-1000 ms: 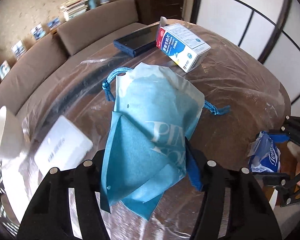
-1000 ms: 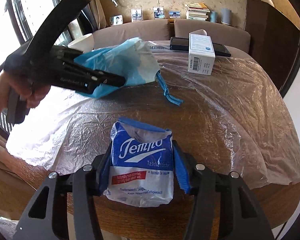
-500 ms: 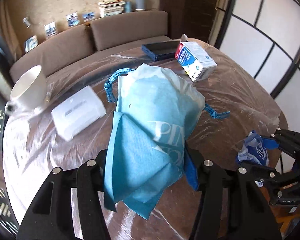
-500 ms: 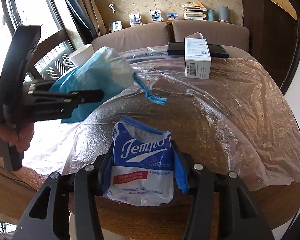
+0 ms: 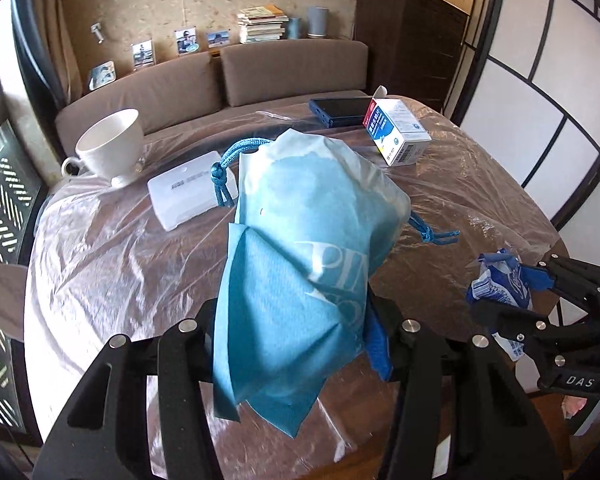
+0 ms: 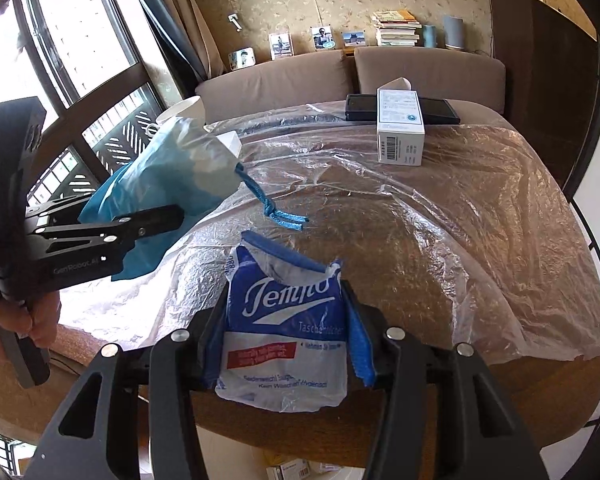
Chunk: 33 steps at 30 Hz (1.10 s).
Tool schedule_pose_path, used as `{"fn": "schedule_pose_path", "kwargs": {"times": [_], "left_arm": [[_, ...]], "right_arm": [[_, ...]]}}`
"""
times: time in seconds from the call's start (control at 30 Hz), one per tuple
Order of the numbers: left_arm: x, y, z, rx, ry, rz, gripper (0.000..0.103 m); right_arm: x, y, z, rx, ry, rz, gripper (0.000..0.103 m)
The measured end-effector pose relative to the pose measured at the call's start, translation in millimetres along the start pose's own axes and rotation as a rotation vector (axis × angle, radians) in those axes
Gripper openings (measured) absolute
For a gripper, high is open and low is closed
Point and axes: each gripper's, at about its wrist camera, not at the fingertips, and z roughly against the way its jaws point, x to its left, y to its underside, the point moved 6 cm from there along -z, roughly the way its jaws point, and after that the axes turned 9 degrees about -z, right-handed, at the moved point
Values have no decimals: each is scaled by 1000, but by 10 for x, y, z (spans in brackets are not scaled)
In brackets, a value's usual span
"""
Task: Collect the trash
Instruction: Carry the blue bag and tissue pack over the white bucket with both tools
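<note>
right wrist view: the tissue packet [image 6: 286, 330], a crumpled blue and white wrapper, sits pinched between the blue pads of the right tongs [image 6: 284, 338], held above the near edge of the table [image 6: 440, 240]. to its left the left tongs [image 6: 140, 224] grip the lower end of a blue drawstring bag [image 6: 168, 176], its mouth pointing away and its cord [image 6: 276, 208] dangling just above the plastic sheet [image 6: 480, 208]; their jaws have just been closing on it. farther back a white carton [image 6: 400, 128] stands against a dark flat case [image 6: 440, 108]. a white cup [image 5: 112, 146] and a white flat box [image 5: 184, 196] lie beyond the bag.
</note>
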Motion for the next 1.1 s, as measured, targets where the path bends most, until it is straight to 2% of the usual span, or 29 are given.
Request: {"fn": "schedule_pose_path", "kwargs": {"times": [0.57, 1.1], "left_arm": [[-108, 305, 439, -48, -52, 109, 54], [-440, 682, 691, -21, -129, 156, 54]], "right_arm": [[90, 85, 387, -20, -59, 61, 49], [66, 388, 713, 11, -94, 130, 49]]}}
